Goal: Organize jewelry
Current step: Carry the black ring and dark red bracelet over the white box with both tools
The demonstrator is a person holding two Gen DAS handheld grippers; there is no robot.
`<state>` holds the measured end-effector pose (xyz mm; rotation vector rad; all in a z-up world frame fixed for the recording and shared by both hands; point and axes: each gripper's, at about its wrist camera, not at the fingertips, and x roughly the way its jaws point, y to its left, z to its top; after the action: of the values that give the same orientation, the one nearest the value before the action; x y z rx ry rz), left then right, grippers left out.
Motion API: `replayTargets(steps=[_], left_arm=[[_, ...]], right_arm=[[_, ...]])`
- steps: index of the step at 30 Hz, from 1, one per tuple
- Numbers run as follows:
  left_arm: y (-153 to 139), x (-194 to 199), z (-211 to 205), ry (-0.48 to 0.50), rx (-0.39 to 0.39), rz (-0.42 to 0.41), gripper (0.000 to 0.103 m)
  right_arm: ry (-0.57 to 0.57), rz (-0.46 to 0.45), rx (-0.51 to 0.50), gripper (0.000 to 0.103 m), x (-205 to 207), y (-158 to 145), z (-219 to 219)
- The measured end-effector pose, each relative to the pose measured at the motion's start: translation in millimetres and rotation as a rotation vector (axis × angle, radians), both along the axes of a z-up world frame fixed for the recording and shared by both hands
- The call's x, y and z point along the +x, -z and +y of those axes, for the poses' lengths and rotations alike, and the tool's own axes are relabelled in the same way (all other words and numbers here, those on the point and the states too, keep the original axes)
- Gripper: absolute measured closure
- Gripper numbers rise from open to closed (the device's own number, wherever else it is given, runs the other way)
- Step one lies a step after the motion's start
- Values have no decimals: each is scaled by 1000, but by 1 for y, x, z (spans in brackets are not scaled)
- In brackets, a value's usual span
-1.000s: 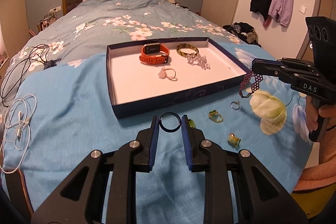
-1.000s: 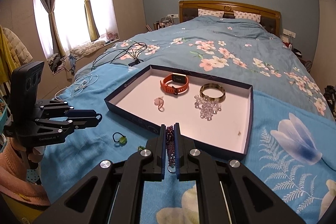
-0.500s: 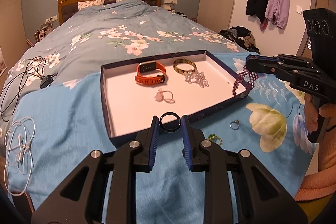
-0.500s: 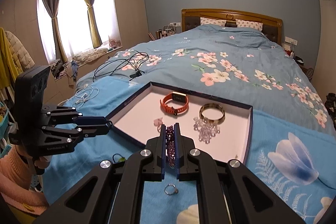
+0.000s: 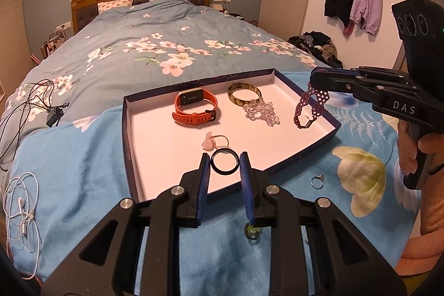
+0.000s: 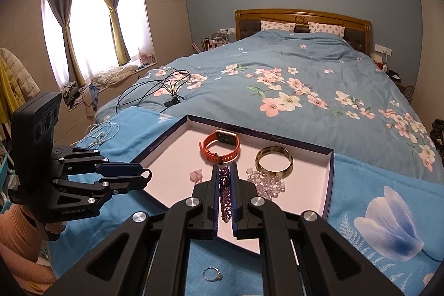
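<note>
Against the frames from a second ago, both hand-held grippers have moved from above the blue bedspread [image 5: 83,157] to above the shallow dark-blue cardboard tray with a white floor [image 5: 127,135], which now looks nearer in both views. The dark ring and the purple bracelet, earlier outside the tray's near wall, now hang over its floor.

White letters "DAS" show on the right hand-held gripper [image 5: 315,83] in the left view. Faint lettering on the left gripper's body in the right view is too small to be sure of.

The left hand-held gripper [image 5: 225,162], jaws narrowly apart, clamps a thin black ring [image 5: 224,162] over the tray's near part. The right one, nearly closed, pinches a purple beaded bracelet [image 5: 309,108] dangling over the tray's right end, beside the clear bead bracelet [image 5: 260,111].
</note>
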<state>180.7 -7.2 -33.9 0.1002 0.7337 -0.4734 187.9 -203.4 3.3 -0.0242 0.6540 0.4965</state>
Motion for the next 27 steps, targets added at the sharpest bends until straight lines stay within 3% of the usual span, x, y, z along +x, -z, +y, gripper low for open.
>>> replayTargets(steps=[27], left_arm=[[30, 49, -18, 4, 43, 104, 81]], right_arm=[[17, 100, 52, 98, 48, 25, -1]])
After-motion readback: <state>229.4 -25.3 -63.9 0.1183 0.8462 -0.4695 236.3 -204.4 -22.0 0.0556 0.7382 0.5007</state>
